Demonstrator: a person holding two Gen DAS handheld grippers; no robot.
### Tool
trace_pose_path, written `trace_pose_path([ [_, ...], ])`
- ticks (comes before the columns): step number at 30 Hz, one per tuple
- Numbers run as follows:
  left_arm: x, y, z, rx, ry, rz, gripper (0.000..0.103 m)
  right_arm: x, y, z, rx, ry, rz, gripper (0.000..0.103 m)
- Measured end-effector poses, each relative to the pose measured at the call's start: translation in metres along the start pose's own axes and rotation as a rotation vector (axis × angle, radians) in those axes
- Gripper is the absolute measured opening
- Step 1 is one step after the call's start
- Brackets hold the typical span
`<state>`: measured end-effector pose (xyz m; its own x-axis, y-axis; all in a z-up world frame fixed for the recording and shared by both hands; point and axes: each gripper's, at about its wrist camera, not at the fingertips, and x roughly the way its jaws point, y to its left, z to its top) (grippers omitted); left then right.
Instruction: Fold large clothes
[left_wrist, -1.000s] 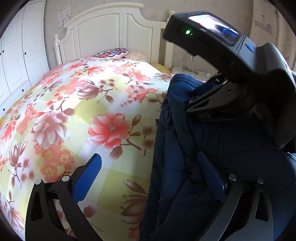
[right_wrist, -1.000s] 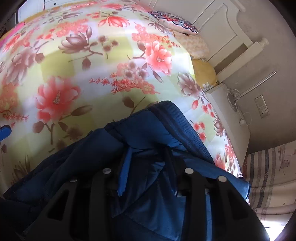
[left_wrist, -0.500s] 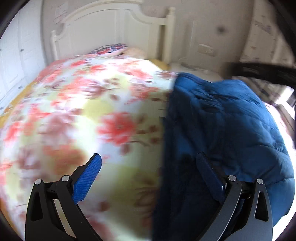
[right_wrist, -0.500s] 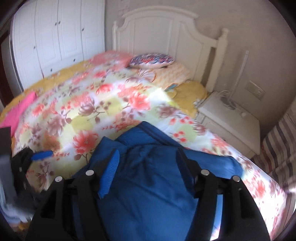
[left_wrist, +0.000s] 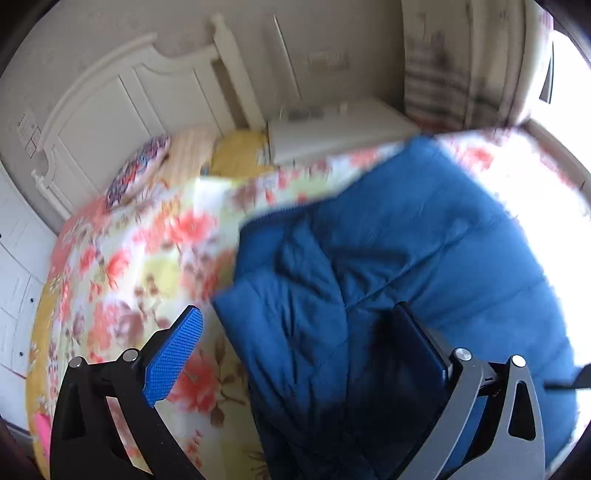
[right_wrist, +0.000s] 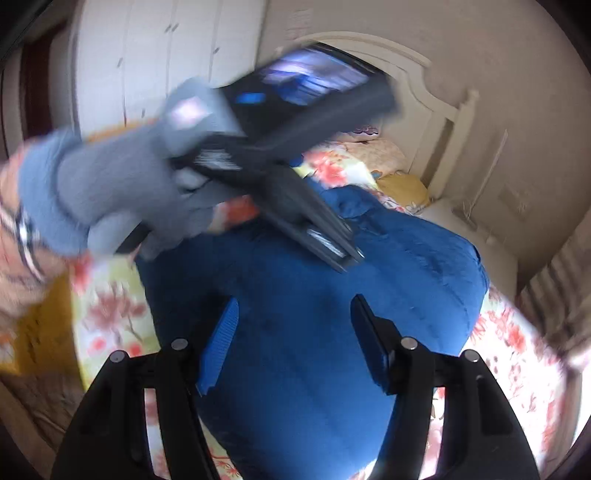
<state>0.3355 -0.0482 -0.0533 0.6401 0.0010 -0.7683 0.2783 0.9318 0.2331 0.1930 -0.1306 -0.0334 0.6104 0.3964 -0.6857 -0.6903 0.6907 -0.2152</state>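
A dark blue padded jacket (left_wrist: 388, 258) lies bunched and folded over on the floral bed quilt (left_wrist: 129, 277). My left gripper (left_wrist: 295, 332) hovers above the jacket's left edge, jaws wide open, nothing between the blue pads. In the right wrist view the jacket (right_wrist: 295, 302) fills the middle, and my right gripper (right_wrist: 295, 339) hangs open above it without touching it. The left gripper (right_wrist: 343, 254) crosses that view, blurred, held by a grey-gloved hand (right_wrist: 110, 192) and pointing down at the jacket's far part.
A white headboard (left_wrist: 110, 110) and a patterned pillow (left_wrist: 136, 173) stand at the bed's head. A white nightstand (left_wrist: 332, 129) and a striped curtain (left_wrist: 443, 74) sit beyond the jacket. White wardrobe doors (right_wrist: 147, 55) line the far side.
My right gripper opened off the jacket fabric and drew back and up. The left gripper also pulled back and rolled. The jacket now lies loose on the quilt.
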Motion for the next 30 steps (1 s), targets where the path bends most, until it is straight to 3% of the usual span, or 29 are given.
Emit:
trace_pose_path([
  [2, -0.003, 0.003, -0.017, -0.048, -0.080, -0.008, 0.099, 0.018, 0.018, -0.016, -0.002, 0.020, -0.064, 0.062],
  [5, 0.001, 0.011, -0.035, -0.108, -0.142, -0.053, 0.099, 0.021, 0.016, -0.021, 0.022, 0.008, -0.037, 0.062],
  [7, 0.008, 0.018, -0.033, -0.124, -0.110, -0.102, 0.099, 0.011, 0.023, -0.011, -0.002, 0.030, -0.059, 0.048],
  [8, 0.011, 0.019, -0.027, -0.102, -0.094, -0.111, 0.099, -0.001, 0.036, -0.005, -0.049, -0.002, -0.086, 0.038],
  [11, 0.010, 0.010, -0.013, 0.047, -0.084, -0.104, 0.099, -0.009, 0.063, 0.005, -0.087, -0.079, -0.173, 0.038],
  [13, 0.013, 0.007, -0.007, 0.119, -0.076, -0.102, 0.099, 0.014, 0.078, 0.004, -0.092, -0.043, -0.195, 0.038],
  [14, 0.010, 0.005, -0.007, 0.129, -0.073, -0.101, 0.099, 0.035, 0.091, -0.003, -0.127, 0.000, -0.216, 0.030],
  [16, 0.012, 0.006, -0.009, 0.126, -0.085, -0.099, 0.099, 0.050, 0.111, -0.012, -0.232, -0.033, -0.319, 0.028],
  [20, 0.012, 0.021, -0.021, 0.021, -0.136, -0.164, 0.099, 0.040, 0.121, -0.008, -0.289, -0.015, -0.302, 0.026],
  [22, 0.007, 0.029, -0.027, -0.030, -0.145, -0.146, 0.099, 0.007, 0.096, 0.000, -0.196, -0.051, -0.149, 0.035],
  [23, 0.004, 0.033, -0.030, -0.057, -0.136, -0.150, 0.099, -0.013, 0.073, 0.000, -0.091, -0.096, -0.105, 0.058],
  [24, 0.000, 0.041, -0.033, -0.103, -0.129, -0.163, 0.099, -0.027, 0.046, -0.003, 0.016, -0.129, -0.075, 0.073],
  [27, -0.011, 0.056, -0.049, -0.195, -0.126, -0.186, 0.099, -0.049, -0.044, -0.023, 0.323, -0.186, -0.036, 0.077],
  [29, -0.014, 0.057, -0.062, -0.234, -0.104, -0.197, 0.099, -0.039, -0.118, -0.040, 0.536, -0.160, -0.050, 0.075],
  [30, -0.015, 0.056, -0.067, -0.248, -0.094, -0.192, 0.099, -0.029, -0.146, -0.044, 0.600, -0.133, -0.071, 0.069],
])
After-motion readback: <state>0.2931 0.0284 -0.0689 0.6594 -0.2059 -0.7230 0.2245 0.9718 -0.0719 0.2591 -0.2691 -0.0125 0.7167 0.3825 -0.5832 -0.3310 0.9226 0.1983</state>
